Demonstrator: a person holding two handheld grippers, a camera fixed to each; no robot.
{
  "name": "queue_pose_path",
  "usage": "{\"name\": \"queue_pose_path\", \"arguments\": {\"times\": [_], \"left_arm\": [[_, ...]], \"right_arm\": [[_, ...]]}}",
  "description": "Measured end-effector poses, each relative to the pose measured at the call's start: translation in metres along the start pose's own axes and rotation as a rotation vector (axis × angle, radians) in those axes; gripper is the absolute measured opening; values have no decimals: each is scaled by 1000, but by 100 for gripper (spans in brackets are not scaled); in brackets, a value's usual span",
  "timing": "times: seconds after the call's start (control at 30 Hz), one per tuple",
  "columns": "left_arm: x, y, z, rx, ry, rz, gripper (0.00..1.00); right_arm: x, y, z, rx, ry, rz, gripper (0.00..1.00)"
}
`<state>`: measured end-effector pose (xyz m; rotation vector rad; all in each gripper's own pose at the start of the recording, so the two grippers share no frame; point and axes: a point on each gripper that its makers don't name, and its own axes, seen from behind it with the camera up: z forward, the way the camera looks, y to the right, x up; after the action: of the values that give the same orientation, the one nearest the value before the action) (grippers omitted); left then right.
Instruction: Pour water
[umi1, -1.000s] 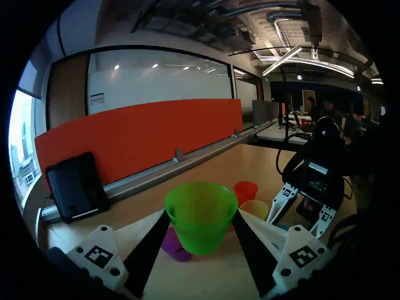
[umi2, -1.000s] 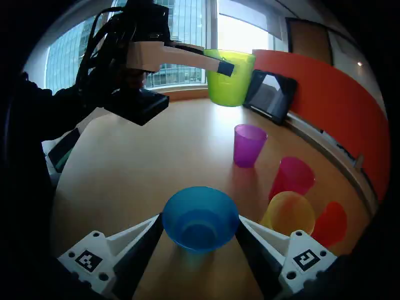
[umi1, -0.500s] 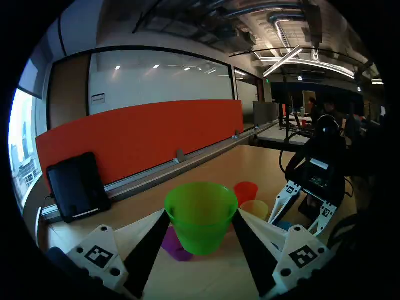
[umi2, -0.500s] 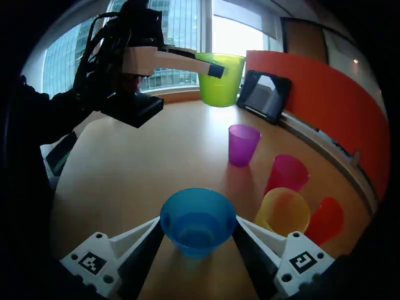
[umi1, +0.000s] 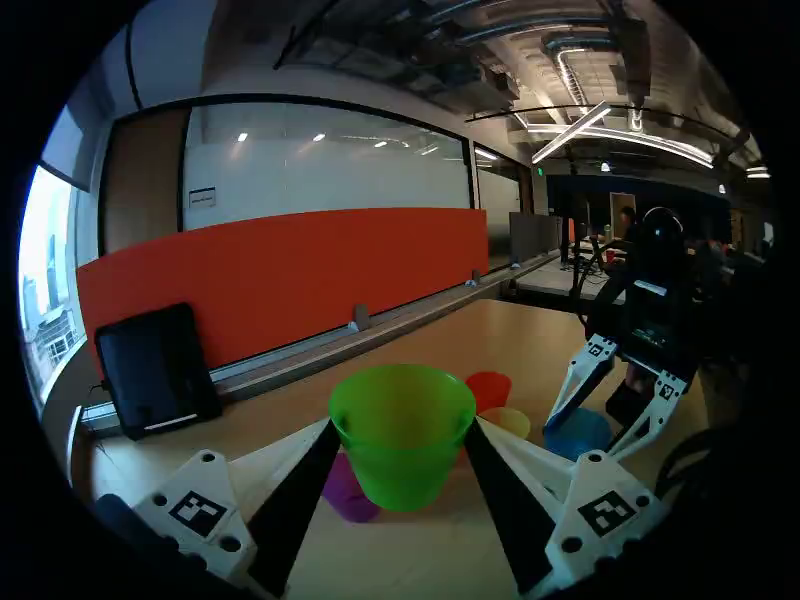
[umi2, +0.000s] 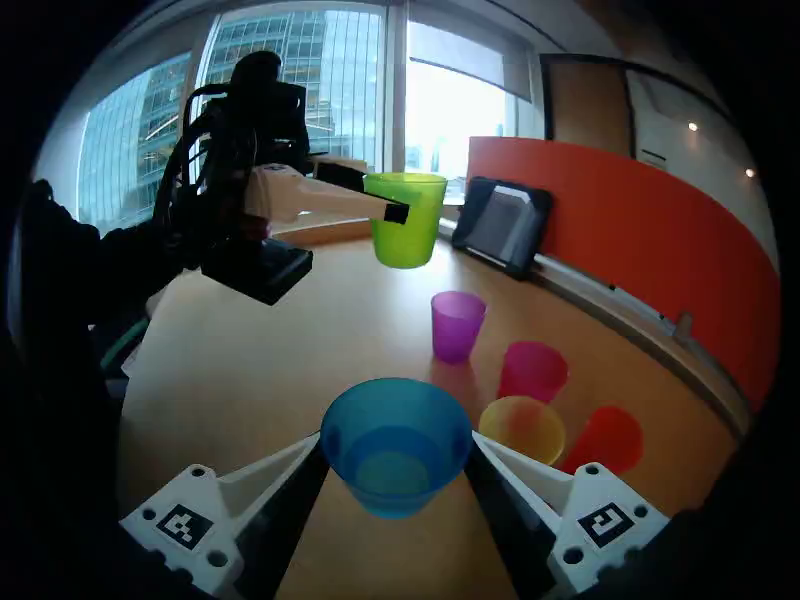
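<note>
My left gripper (umi1: 402, 432) clamps the green cup (umi1: 402, 460), upright, above the table (umi1: 440, 560). My right gripper (umi2: 397, 450) grips the blue cup (umi2: 397, 475), water inside, also off the table.

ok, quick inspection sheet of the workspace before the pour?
Surface: light wooden table.
Job's things: green cup upright, held above the table; blue cup upright, contents unclear.
Clutter: purple cup, pink cup, yellow cup and red cup on the table; tablet propped at the far edge.
Grippers: left gripper shut on green cup; right gripper shut on blue cup.
Cables: black bundle behind the left gripper.
Surroundings: orange partition, windows.
</note>
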<state>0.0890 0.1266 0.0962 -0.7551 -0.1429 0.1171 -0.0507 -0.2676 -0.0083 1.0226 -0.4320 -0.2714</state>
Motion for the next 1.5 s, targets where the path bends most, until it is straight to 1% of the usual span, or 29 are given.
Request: {"name": "queue_pose_path", "arguments": {"times": [0.27,0.57,0.9,1.2,1.5], "left_arm": [[2,7,-2,-4,8,-15,86],[2,15,-4,-9,12,-17,86],[2,21,-5,-16,11,-13,86],[2,34,-6,-28,18,-7,86],[8,44,-8,-47,34,-8,86]], "right_arm": [[19,7,-24,-42,63,9,91],[39,13,-45,-82,130,19,91],[56,18,-56,-112,189,24,91],[78,25,-67,-147,262,27,91],[107,37,-82,-188,341,24,91]]}}
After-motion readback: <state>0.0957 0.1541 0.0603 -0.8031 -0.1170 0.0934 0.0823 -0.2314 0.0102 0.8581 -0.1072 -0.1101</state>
